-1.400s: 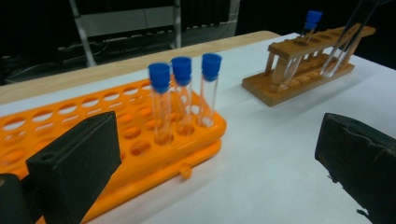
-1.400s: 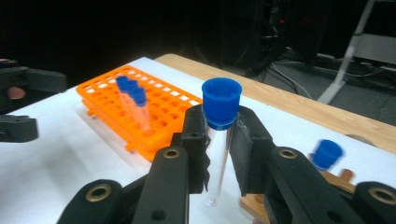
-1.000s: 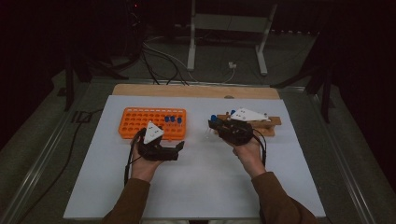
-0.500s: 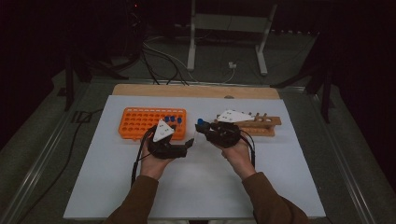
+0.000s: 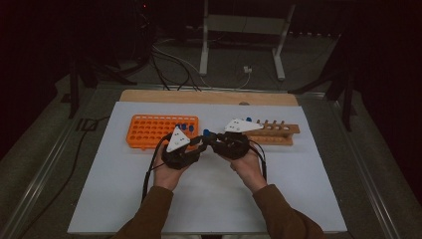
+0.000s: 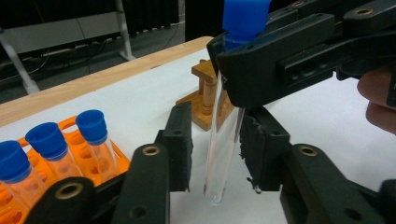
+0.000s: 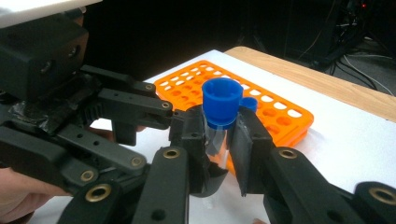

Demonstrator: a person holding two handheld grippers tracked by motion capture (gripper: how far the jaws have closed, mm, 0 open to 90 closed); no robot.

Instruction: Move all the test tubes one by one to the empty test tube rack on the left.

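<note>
The right tongs (image 7: 219, 140) were clamped on the capped tube (image 6: 224, 140) just below its cap, leaving the lower glass free between the left tongs (image 6: 215, 151), which stood apart around it, seemingly for a handover.

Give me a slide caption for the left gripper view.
Right gripper holds a blue-capped test tube between the left gripper's open jaws.

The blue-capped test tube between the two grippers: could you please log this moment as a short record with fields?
tube: blue-capped test tube, upright, bottom above the white mat
right gripper: shut on the tube just under its cap
left gripper: open, jaws on either side of the tube's lower part
orange rack: holds three blue-capped tubes
wooden rack: behind the right gripper
</note>
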